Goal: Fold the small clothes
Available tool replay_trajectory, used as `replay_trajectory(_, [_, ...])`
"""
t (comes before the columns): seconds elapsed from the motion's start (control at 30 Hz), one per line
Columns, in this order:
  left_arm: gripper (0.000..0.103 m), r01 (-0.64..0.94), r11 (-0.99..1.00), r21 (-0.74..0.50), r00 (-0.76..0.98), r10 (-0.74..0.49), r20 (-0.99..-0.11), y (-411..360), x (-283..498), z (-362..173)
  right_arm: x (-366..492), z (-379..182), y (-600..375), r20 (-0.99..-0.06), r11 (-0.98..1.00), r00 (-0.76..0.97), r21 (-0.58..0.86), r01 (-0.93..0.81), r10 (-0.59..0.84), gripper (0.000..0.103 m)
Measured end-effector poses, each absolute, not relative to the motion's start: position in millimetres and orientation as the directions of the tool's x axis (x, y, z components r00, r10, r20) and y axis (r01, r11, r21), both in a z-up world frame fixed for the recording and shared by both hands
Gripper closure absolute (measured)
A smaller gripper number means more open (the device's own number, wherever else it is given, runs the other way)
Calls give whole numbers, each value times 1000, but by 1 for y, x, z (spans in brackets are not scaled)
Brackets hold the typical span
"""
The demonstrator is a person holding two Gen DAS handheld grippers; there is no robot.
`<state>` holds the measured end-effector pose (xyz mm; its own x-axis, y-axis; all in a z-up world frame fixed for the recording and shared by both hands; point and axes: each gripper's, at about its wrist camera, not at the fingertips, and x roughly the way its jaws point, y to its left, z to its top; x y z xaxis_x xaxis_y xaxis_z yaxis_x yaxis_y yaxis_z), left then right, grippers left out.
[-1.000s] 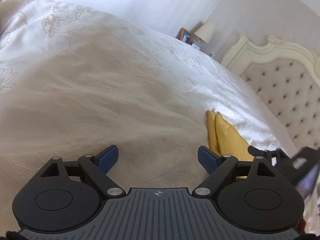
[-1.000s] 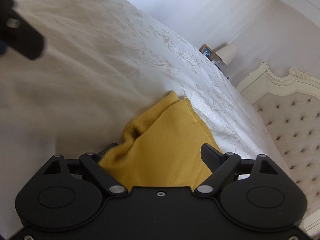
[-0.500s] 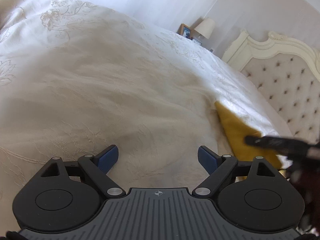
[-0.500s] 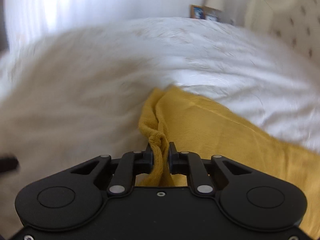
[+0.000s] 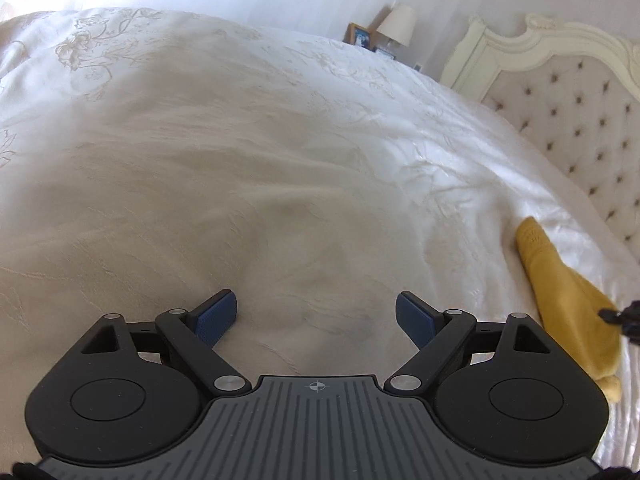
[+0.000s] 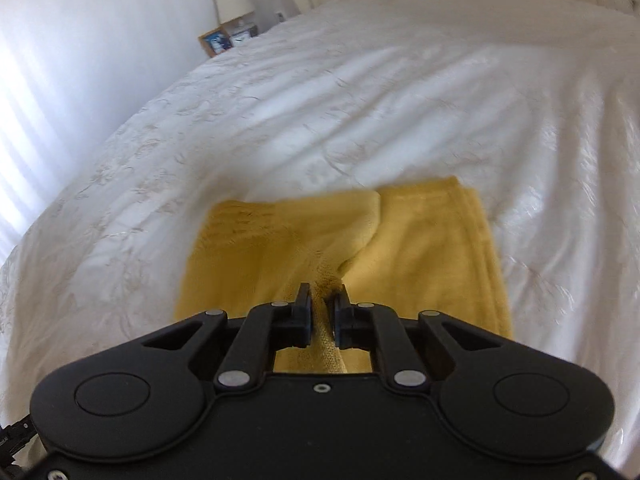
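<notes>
A small yellow knit garment (image 6: 344,240) lies on the white bedspread (image 6: 360,100). My right gripper (image 6: 322,300) is shut on a bunched fold of the garment near its middle edge, and the cloth spreads out ahead of the fingers. In the left wrist view the same garment (image 5: 560,296) shows at the far right, drawn up toward the right gripper's tip (image 5: 624,316). My left gripper (image 5: 316,312) is open and empty, low over bare bedspread, well to the left of the garment.
A cream tufted headboard (image 5: 580,112) stands at the right of the bed. A bedside table with a lamp (image 5: 396,26) and a framed picture (image 5: 358,34) sits by the far wall. The bedspread (image 5: 240,180) is wrinkled.
My right gripper closed on the yellow garment and swung round with it, so the cloth now spreads ahead. The left gripper stayed open and drifted slightly left of the garment.
</notes>
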<state>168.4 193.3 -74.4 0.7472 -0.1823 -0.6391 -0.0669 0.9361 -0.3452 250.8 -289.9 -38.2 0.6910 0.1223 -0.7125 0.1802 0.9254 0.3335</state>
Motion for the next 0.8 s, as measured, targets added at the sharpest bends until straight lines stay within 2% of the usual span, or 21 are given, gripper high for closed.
replay_trajectory(0.1, [16, -43, 947, -319, 722, -192, -665, 176, 166, -65, 245, -65, -312, -716, 884, 678, 415, 217, 169, 87])
replay_trajectory(0.23, [16, 71, 969, -238, 700, -219, -680, 131, 164, -49, 238, -76, -316, -670, 844, 701, 503, 187, 244, 86])
replay_trajectory(0.5, [16, 431, 901, -49, 661, -353, -662, -3, 157, -35, 226, -88, -341, -592, 762, 712, 635, 123, 378, 62])
replay_trajectory(0.57, [16, 503, 864, 10, 653, -373, -660, -34, 151, -38, 223, -92, -350, -569, 739, 715, 665, 109, 407, 61])
replay_trajectory(0.67, [16, 576, 813, 88, 651, -391, -651, -72, 147, -46, 223, -94, -358, -547, 713, 713, 695, 93, 440, 57])
replay_trajectory(0.8, [16, 608, 789, 89, 619, -401, -676, -101, 146, -60, 227, -93, -361, -523, 697, 710, 714, 63, 472, 46])
